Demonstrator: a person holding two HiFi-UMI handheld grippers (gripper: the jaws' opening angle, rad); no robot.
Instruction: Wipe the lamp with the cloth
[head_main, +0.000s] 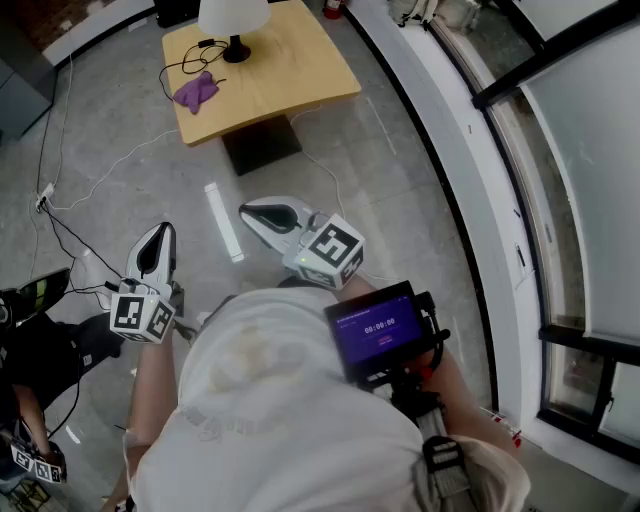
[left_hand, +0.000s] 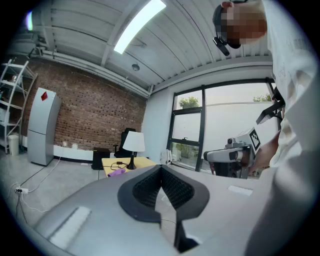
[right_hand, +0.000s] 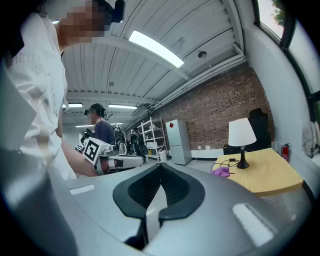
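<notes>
On the far side of the square light-wood table (head_main: 300, 75), at the top of the head view: upright lamp (head_main: 234, 18) with a white shade, thin black stem and round black foot. Left of the foot in that view, thin black cable (head_main: 190, 58) lying in loose loops. A little nearer than the foot, crumpled purple cloth (head_main: 196, 90), flat on the tabletop, near the cable and apart from the lamp, well apart from both grippers. Under the tabletop, dark pedestal (head_main: 262, 145) standing on the grey floor (head_main: 130, 170). Closer to the camera, above that floor and well short of the table: grey left gripper (head_main: 158, 232) with its marker cube, low at the left, pointing roughly toward the table, black ribbed jaws pressed together at the tips, nothing between them. Beside it, more to the middle, grey right gripper (head_main: 250, 212) with its own marker cube, pointing up and left in the head view, jaws also closed tip to tip and empty. Seen from both gripper views, lamp and cloth small and distant beyond the closed jaws. At the bottom of the head view, person in a white shirt (head_main: 280, 420), with a small purple-lit screen (head_main: 378, 330) at the chest. Along the right side, curved white ledge and dark-framed window (head_main: 590, 150).
</notes>
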